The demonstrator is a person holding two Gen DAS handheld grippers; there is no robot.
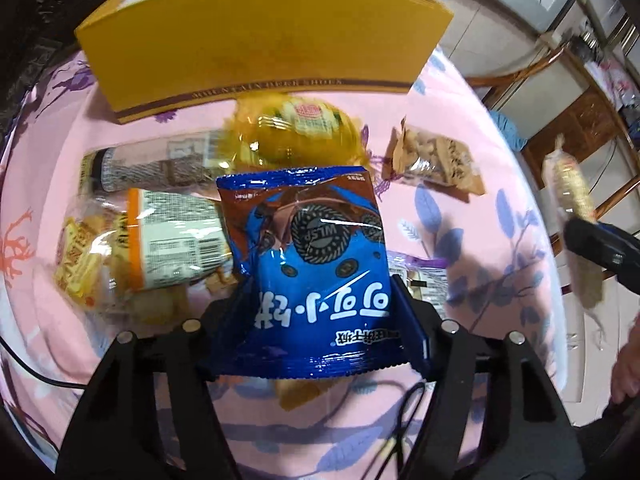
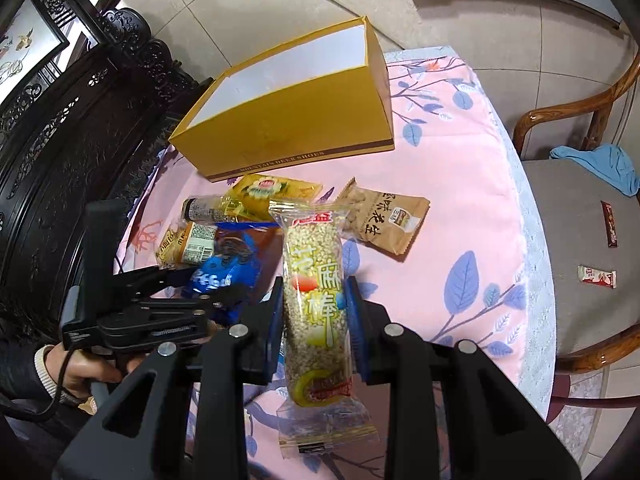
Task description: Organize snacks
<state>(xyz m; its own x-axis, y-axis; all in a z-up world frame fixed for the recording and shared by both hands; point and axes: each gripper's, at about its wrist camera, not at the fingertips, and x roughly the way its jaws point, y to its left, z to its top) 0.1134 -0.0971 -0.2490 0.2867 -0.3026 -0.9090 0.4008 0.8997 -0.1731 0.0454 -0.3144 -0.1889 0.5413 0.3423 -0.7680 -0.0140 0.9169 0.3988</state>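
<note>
My left gripper (image 1: 316, 304) is shut on a blue cookie packet (image 1: 308, 256) and holds it above the pink table; the packet also shows in the right wrist view (image 2: 228, 268). My right gripper (image 2: 314, 300) is shut on a clear-wrapped sesame stick (image 2: 316, 304), which also shows at the right of the left wrist view (image 1: 572, 200). An open yellow box (image 2: 288, 124) with a white inside stands at the table's far side, and also in the left wrist view (image 1: 256, 48). Loose snacks lie before it: a yellow packet (image 2: 268, 192), a peanut bag (image 2: 384, 216), an orange-labelled packet (image 1: 160, 240).
The table has a pink floral cloth (image 2: 460, 184). A wooden chair (image 2: 576, 216) at the right holds a blue cloth (image 2: 600, 160) and two small wrappers (image 2: 596, 276). Dark carved furniture (image 2: 60, 140) stands at the left. A dark-capped tube (image 1: 148, 168) lies among the snacks.
</note>
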